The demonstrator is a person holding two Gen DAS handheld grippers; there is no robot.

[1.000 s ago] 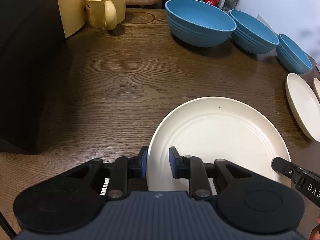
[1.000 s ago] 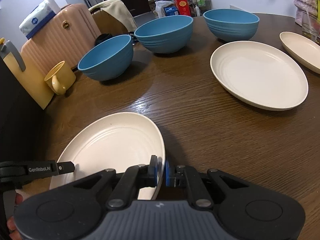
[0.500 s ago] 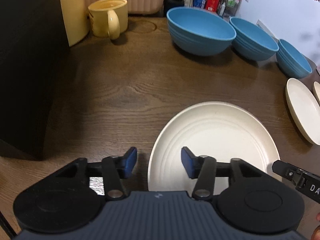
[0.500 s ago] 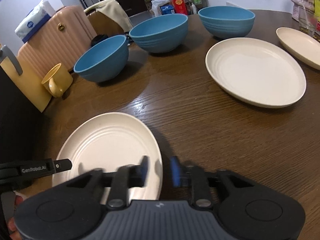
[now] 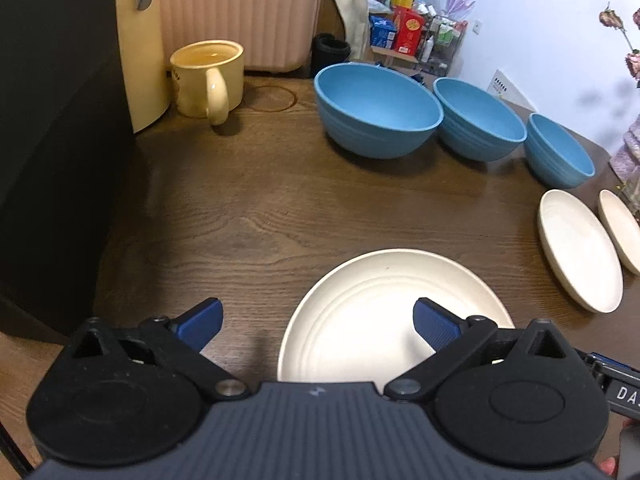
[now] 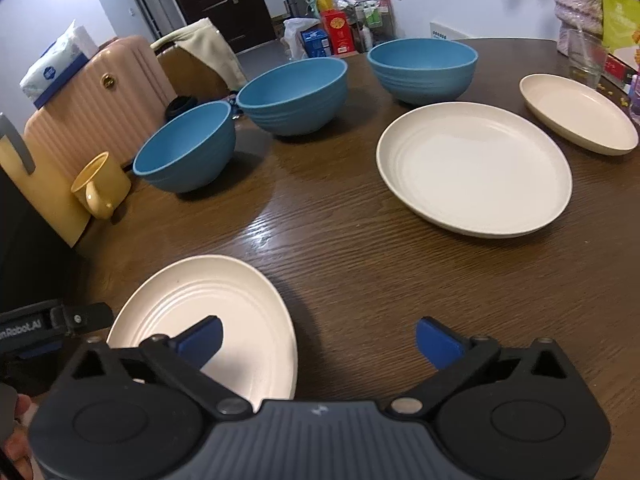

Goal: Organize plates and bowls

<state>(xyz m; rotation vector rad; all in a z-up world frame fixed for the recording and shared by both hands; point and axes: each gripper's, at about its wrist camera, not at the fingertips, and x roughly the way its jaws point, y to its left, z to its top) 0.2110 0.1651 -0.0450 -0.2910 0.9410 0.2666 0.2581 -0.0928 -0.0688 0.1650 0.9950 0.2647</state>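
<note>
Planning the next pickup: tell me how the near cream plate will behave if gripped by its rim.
The near cream plate looks rigid, so it should not flex. Its thin, smooth, shallow rim may slip between the pads. It lies flat on the wooden table, so a push would probably slide it rather than tip it.

Three round blue bowls (image 6: pixel 184 148) (image 6: pixel 294 96) (image 6: pixel 424 68) stand across the upper half of the right wrist view, three round cream plates (image 6: pixel 208 320) (image 6: pixel 476 168) (image 6: pixel 580 114) lower and right, one yellow mug (image 6: pixel 100 184) at left.

Dim, sharp — fisheye-bent edges (tabletop glare)
</note>
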